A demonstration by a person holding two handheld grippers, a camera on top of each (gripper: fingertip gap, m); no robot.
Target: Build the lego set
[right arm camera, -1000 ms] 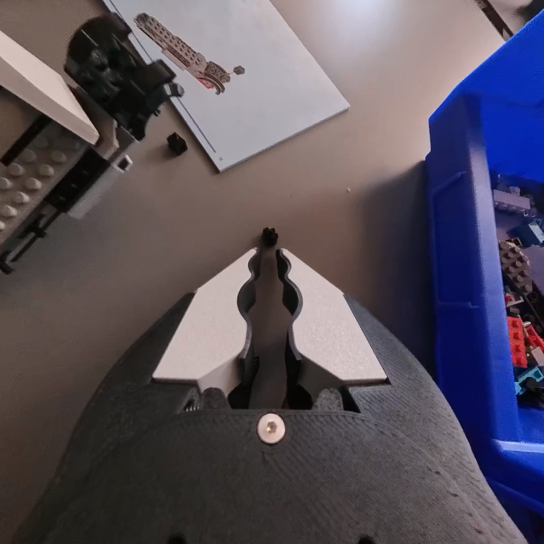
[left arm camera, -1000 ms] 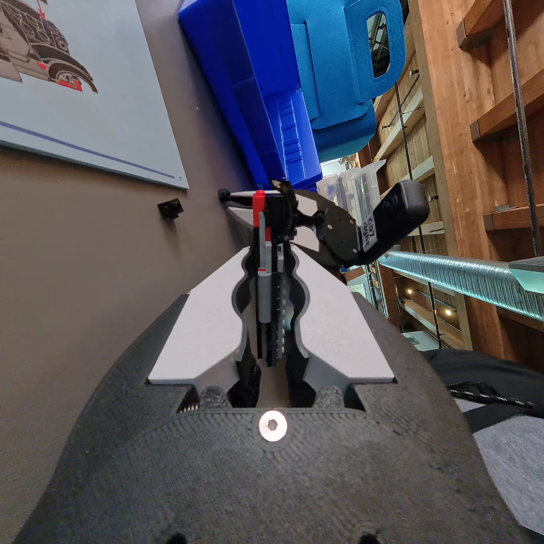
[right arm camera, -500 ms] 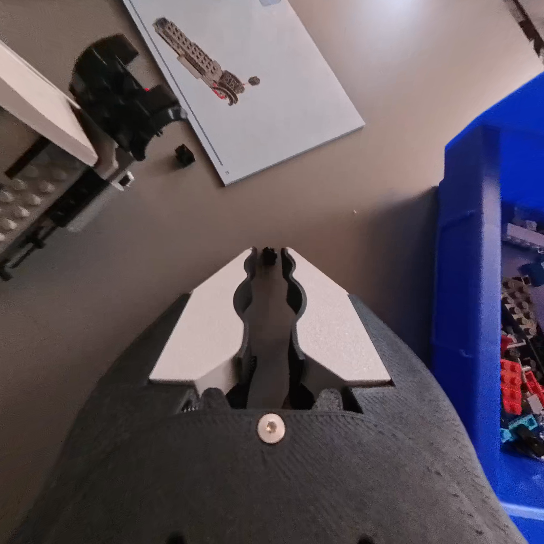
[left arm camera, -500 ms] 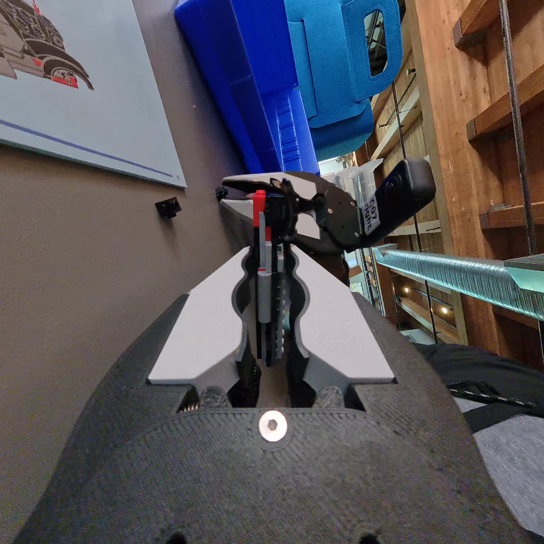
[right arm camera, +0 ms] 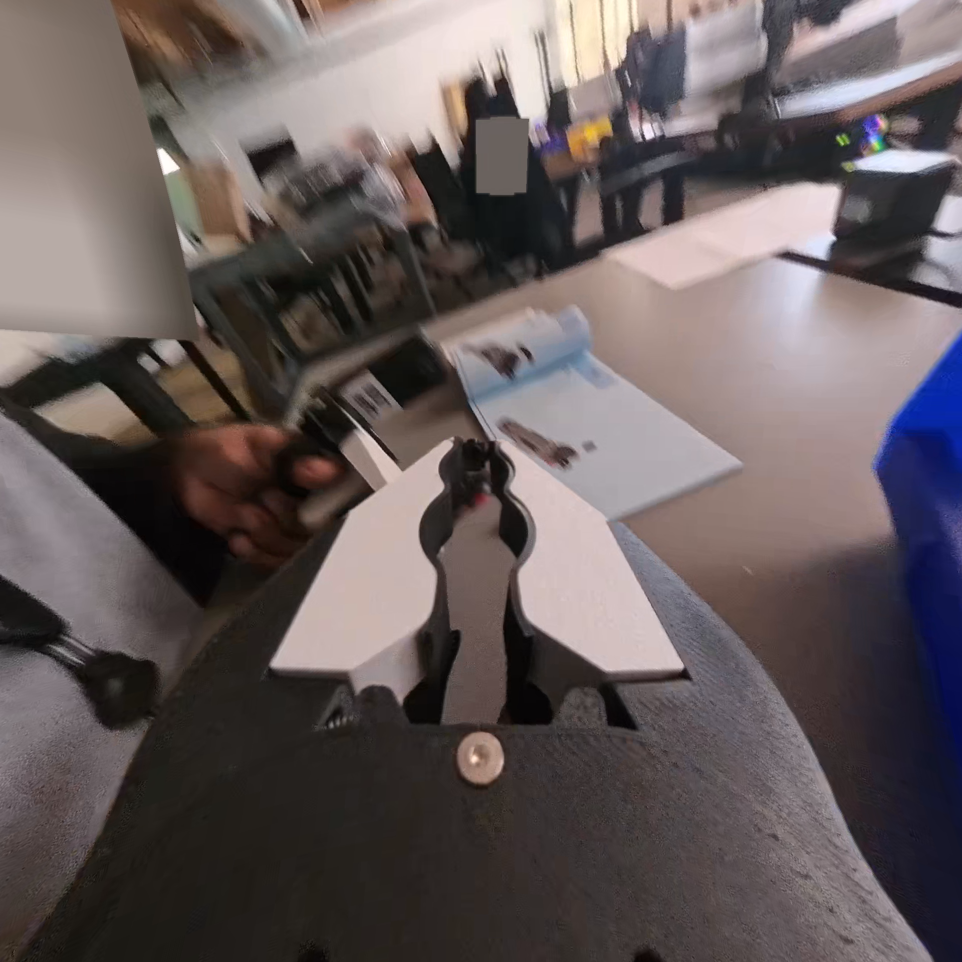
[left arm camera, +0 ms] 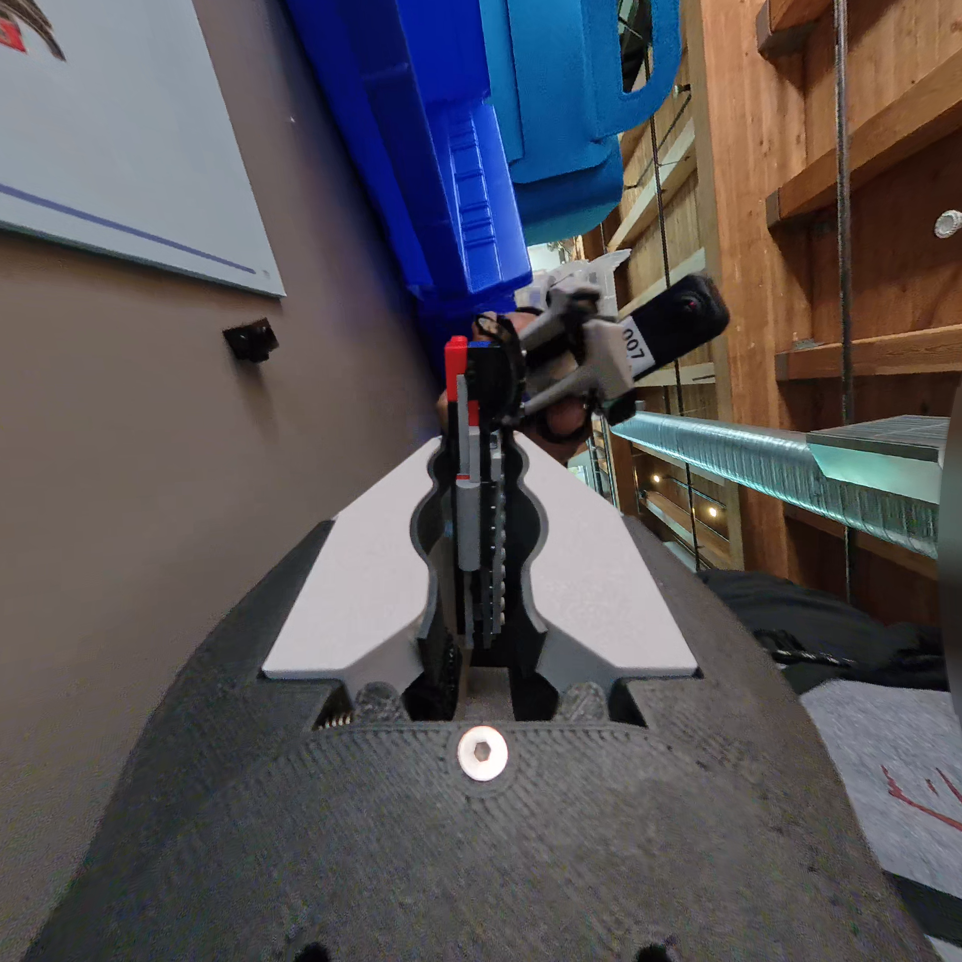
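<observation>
My left gripper [left arm camera: 479, 442] is shut on a flat grey, black and red lego assembly [left arm camera: 468, 520], held edge-on above the brown table. My right gripper [right arm camera: 476, 453] is shut on a small black lego piece [right arm camera: 475, 448] at its fingertips. In the left wrist view the right gripper [left arm camera: 526, 364] sits right at the far black end of the assembly; whether they touch is unclear. In the blurred right wrist view a hand [right arm camera: 244, 484] holds the left gripper just left of my right fingertips. Another small black piece [left arm camera: 250, 338] lies on the table.
The open instruction booklet [right arm camera: 598, 442] lies on the table [right arm camera: 781, 364] beyond the grippers; it also shows in the left wrist view [left arm camera: 130, 156]. A blue bin [left arm camera: 442, 156] stands to the right [right arm camera: 926, 468]. People and tables fill the blurred background. Some 6 cm of space lies between my two pairs of fingers.
My right gripper closed on the small black piece on the table, lifted it and swung up to the assembly's far end. My left gripper kept hold of the assembly.
</observation>
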